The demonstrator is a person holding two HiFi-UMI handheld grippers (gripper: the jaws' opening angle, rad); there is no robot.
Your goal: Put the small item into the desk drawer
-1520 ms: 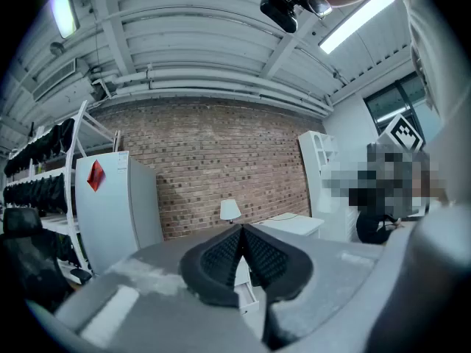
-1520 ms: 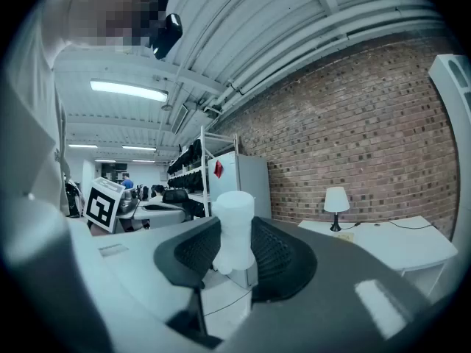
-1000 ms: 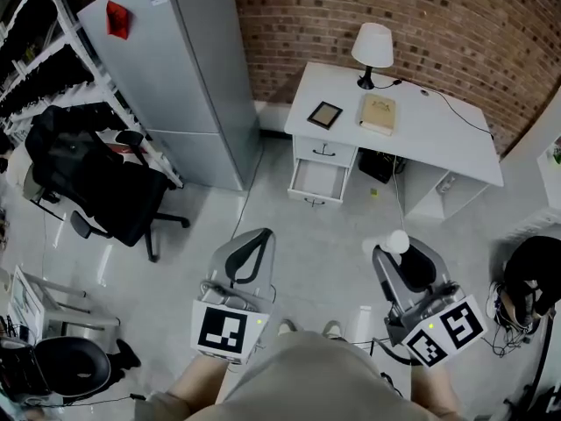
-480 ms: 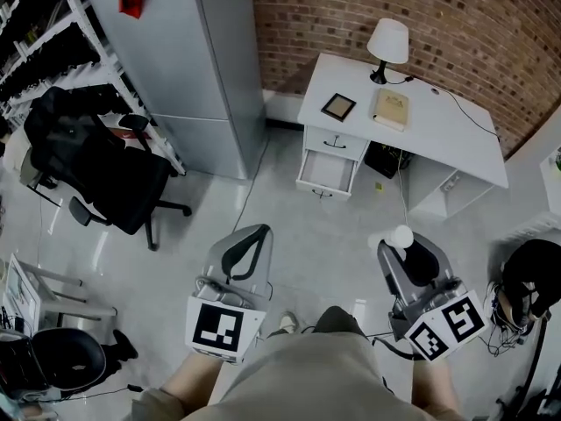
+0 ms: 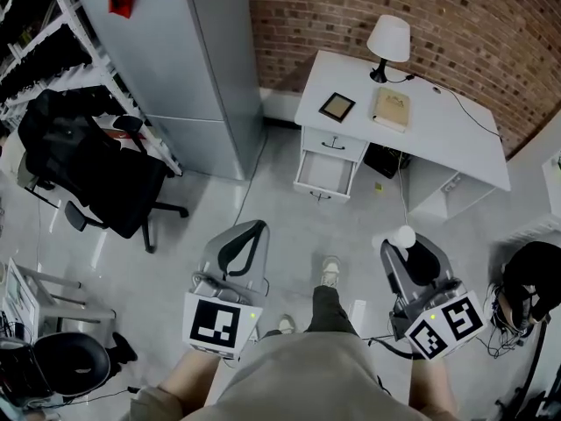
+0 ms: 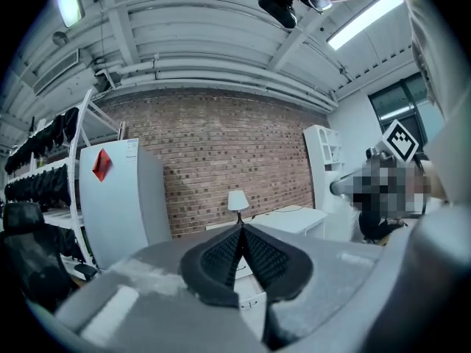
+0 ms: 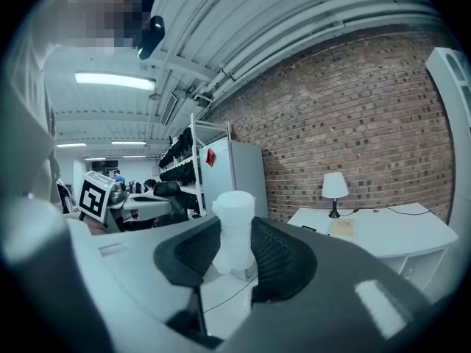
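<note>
A person is gripping a small white bottle between the jaws of the right gripper, near their body and well apart from the far white table, whose pulled-out drawer is facing them. The left gripper is carrying nothing, jaws pressed together.
</note>
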